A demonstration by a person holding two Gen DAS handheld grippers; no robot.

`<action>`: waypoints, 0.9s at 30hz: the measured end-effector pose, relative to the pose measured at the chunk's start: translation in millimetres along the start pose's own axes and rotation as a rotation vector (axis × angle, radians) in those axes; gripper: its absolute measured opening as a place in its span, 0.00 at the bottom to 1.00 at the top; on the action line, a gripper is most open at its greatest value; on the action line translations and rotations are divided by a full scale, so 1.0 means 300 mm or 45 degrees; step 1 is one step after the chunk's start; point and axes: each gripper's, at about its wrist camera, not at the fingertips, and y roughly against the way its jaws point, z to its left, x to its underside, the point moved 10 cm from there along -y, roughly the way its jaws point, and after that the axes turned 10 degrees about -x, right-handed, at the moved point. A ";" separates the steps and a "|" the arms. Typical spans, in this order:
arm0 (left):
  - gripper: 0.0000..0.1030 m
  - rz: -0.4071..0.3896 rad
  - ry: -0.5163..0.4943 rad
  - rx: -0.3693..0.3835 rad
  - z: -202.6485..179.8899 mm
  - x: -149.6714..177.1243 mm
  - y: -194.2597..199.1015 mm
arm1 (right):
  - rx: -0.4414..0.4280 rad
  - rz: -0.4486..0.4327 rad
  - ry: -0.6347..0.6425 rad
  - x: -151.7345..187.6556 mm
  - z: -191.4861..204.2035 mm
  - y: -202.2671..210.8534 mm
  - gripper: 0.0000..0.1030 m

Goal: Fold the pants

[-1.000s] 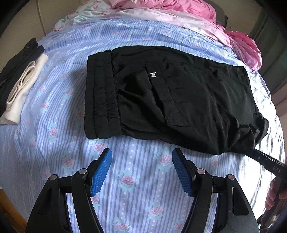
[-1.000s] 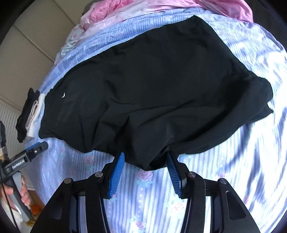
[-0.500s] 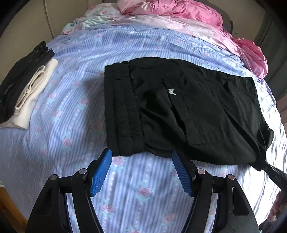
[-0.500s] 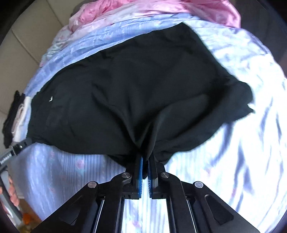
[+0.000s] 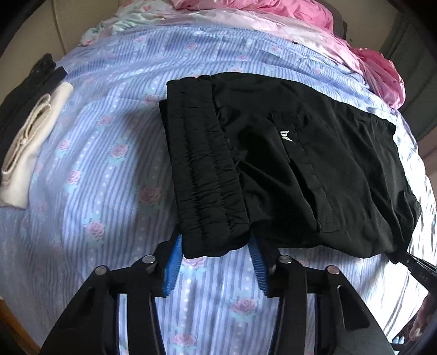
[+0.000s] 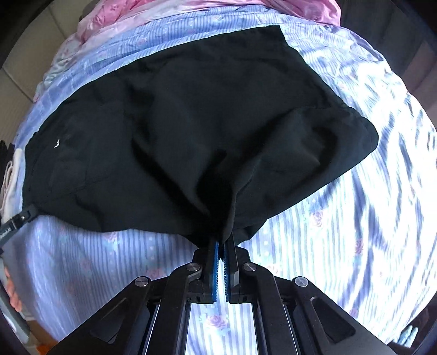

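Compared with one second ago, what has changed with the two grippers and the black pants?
The right gripper closed on the near edge of the black pants, bunching the cloth. The left gripper moved forward, and its open jaws now straddle the waistband corner. The folded clothes and pink bedding stayed put.

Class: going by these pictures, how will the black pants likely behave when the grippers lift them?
The pants will probably drape limply: fabric already bunches into folds at the shut right gripper. The sheen suggests thin, light, perhaps slippery cloth. The gathered waistband, between the open left gripper's fingers, looks thicker, so easier to pinch.
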 end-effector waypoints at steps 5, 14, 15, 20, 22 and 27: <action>0.43 0.043 -0.092 -0.072 0.026 0.013 -0.023 | 0.069 0.001 0.039 -0.009 0.020 0.004 0.03; 0.60 0.101 -0.142 -0.181 0.064 0.031 -0.014 | 0.124 0.017 0.065 0.026 0.079 -0.028 0.03; 0.63 0.091 -0.172 -0.224 0.066 0.032 0.003 | 0.112 0.022 0.057 0.031 0.069 -0.031 0.04; 0.65 0.015 -0.375 -0.430 0.057 0.072 0.138 | 0.181 -0.074 0.114 0.029 0.037 0.072 0.47; 0.65 -0.008 -0.405 -0.387 0.000 0.091 0.207 | 0.164 -0.151 0.167 0.016 0.039 0.148 0.47; 0.65 -0.108 -0.325 -0.106 -0.245 0.081 0.358 | 0.110 -0.314 0.187 -0.056 -0.054 0.291 0.47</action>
